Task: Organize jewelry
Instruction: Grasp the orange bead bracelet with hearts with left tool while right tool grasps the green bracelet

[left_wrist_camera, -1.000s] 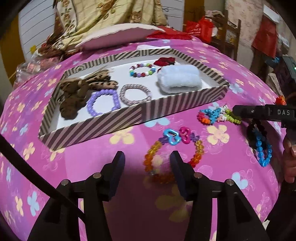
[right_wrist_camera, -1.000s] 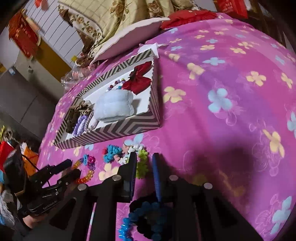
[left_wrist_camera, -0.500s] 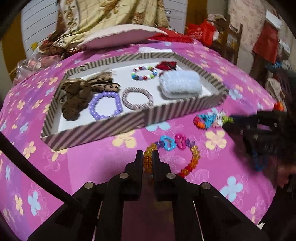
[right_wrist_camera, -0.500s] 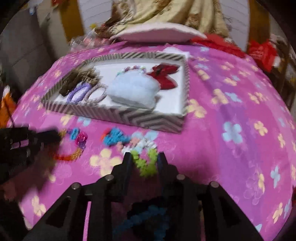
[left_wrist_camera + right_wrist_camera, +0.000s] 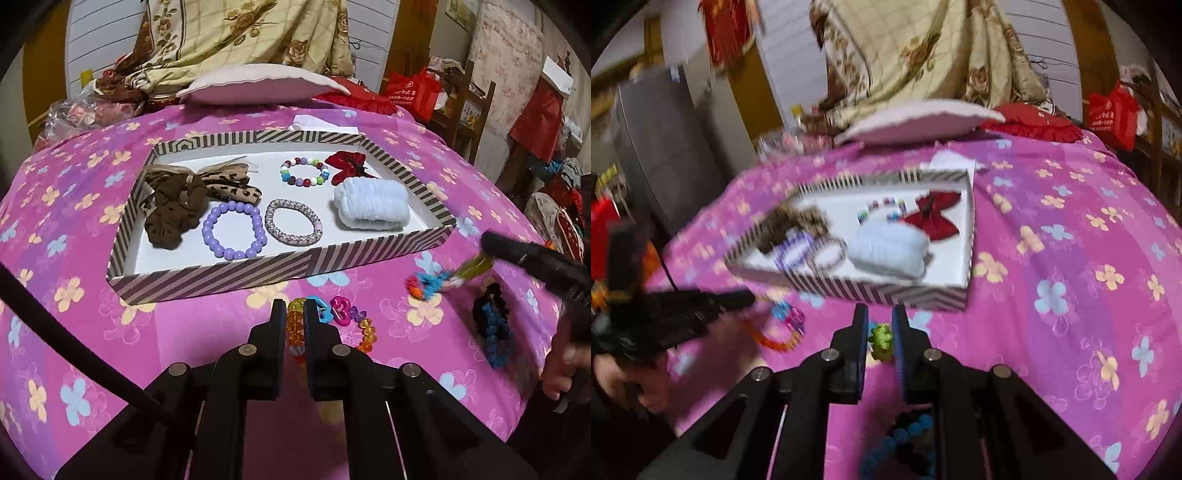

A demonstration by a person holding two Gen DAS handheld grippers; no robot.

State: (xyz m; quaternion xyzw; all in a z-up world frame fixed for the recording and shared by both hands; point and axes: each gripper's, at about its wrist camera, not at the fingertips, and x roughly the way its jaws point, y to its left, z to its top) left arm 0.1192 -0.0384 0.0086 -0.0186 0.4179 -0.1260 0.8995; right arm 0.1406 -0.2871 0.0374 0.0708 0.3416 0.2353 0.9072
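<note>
My left gripper [image 5: 295, 314] is shut on the amber bead bracelet [image 5: 365, 334] with blue and pink heart charms, just in front of the striped tray [image 5: 221, 275]. In the right wrist view, my right gripper [image 5: 881, 332] has the green end of a multicolour bracelet [image 5: 881, 339] between its jaws, which are closing. From the left wrist view that bracelet [image 5: 432, 284] hangs off the bedspread from the right gripper's tip [image 5: 489, 242]. A black and blue bracelet [image 5: 493, 332] lies on the bedspread below it.
The tray holds a brown scrunchie [image 5: 173, 218], a purple bead bracelet [image 5: 234, 229], a silver braided bracelet [image 5: 293, 221], a coloured bead bracelet [image 5: 304, 171], a red bow [image 5: 347, 166] and a pale blue fluffy band [image 5: 371, 205]. A pillow [image 5: 258, 83] lies behind.
The left gripper's jaws went from wide open to shut on the amber bracelet. My right gripper rose and rolled, lifting the multicolour bracelet off the bedspread.
</note>
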